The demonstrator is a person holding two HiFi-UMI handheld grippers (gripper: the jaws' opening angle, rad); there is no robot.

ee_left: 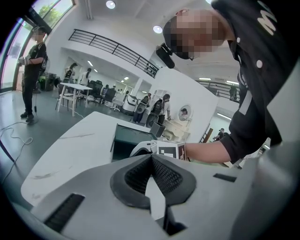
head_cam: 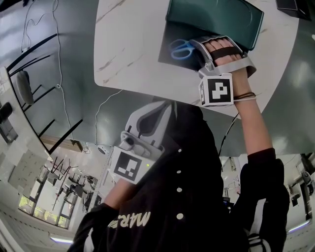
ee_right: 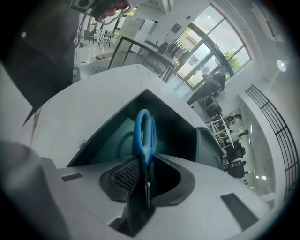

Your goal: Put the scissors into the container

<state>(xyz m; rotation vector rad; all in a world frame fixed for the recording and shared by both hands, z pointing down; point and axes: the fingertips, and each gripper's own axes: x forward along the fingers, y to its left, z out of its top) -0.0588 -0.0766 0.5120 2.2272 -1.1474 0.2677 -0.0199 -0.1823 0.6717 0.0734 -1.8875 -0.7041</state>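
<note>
Right gripper (ee_right: 149, 158) jaws clamped on scissors (ee_right: 143, 133), blue handles poking forward above open container (ee_right: 105, 140) on worktop (head_cam: 133, 44). Scissors not yet inside; lowering and release left. Left gripper (ee_left: 151, 159) jaws closed, empty, well off worktop.

I'm looking into a big open hall, more a lab or shared office workspace than a home. At the upper left of the left gripper view a mezzanine railing (ee_left: 112, 47) runs under recessed ceiling lights (ee_left: 110, 4). People (ee_left: 33, 70) stand near a white table (ee_left: 75, 86) on a bare grey floor (ee_left: 42, 131). Tall windows (ee_right: 206, 37) fill the upper right of the right gripper view.
</note>
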